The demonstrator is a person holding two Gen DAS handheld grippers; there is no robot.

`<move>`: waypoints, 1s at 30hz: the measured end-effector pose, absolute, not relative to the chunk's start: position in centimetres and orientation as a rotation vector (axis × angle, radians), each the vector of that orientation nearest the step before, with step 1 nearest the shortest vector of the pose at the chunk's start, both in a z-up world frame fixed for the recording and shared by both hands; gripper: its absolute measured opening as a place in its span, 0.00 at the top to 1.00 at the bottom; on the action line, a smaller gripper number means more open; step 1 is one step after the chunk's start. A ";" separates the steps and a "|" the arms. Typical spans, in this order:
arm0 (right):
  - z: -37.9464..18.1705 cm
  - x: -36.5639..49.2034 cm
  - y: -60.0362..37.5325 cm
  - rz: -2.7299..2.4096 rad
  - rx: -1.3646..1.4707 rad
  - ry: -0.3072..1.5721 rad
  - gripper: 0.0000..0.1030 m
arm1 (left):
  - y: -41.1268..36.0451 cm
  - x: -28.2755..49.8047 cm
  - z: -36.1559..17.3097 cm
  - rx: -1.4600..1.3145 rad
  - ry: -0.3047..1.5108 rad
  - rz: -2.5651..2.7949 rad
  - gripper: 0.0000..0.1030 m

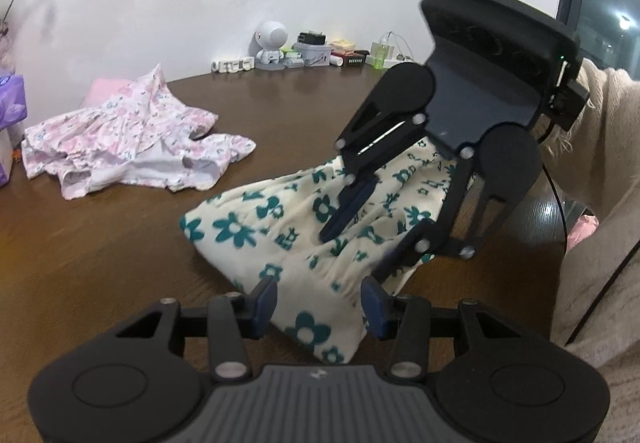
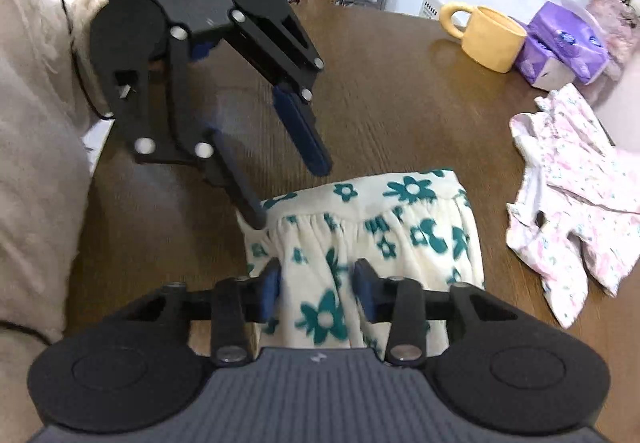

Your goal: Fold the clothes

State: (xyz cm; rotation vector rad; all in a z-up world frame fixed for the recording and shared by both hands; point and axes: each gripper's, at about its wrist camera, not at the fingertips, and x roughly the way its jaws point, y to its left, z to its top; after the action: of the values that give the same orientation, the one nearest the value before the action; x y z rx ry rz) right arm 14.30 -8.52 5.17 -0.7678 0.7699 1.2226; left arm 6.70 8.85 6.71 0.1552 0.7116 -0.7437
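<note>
A cream garment with teal flowers (image 1: 240, 227) (image 2: 400, 227) lies folded small on the brown wooden table (image 1: 100, 263) (image 2: 400, 103). My left gripper (image 1: 319, 303) is open, and the garment's near edge lies between its blue pads. In the right wrist view the left gripper (image 2: 289, 193) hovers at the cloth's far left corner, its lower finger touching the edge. My right gripper (image 2: 318, 293) is open too, its fingers astride the garment's other end. From the left wrist view the right gripper (image 1: 350, 257) angles down onto the cloth.
A crumpled pink floral garment (image 1: 132, 131) (image 2: 572, 211) lies apart on the table. A yellow mug (image 2: 492, 39) and purple tissue pack (image 2: 560, 43) stand farther off. Small clutter (image 1: 312, 51) lines the wall edge. A person's beige fuzzy sleeve (image 1: 600, 163) (image 2: 32, 123) borders the table.
</note>
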 end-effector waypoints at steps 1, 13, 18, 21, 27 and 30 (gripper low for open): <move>5.3 14.3 -9.0 1.216 -0.762 0.771 0.61 | 8.8 6.8 6.8 0.155 0.697 -0.743 0.59; 4.5 14.9 -12.5 1.176 -0.643 0.862 0.86 | 7.5 8.3 6.7 0.147 0.725 -0.778 0.67; 3.9 14.9 -13.9 1.155 -0.586 0.876 0.87 | 7.1 8.5 6.8 0.152 0.728 -0.777 0.68; 4.3 14.5 -14.7 1.139 -0.611 0.867 0.87 | 6.6 8.7 6.7 0.163 0.731 -0.782 0.68; 4.2 14.3 -16.0 1.126 -0.574 0.858 0.78 | 5.9 9.1 6.3 0.184 0.744 -0.771 0.68; 5.5 14.4 -16.3 1.119 -0.589 0.816 0.34 | 5.8 9.1 6.2 0.192 0.745 -0.769 0.68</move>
State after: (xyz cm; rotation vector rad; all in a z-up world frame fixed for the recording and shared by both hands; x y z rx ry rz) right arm 14.40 -16.31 5.46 -0.5888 0.8162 1.1190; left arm 9.08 5.81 6.23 0.1920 0.7446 -0.7690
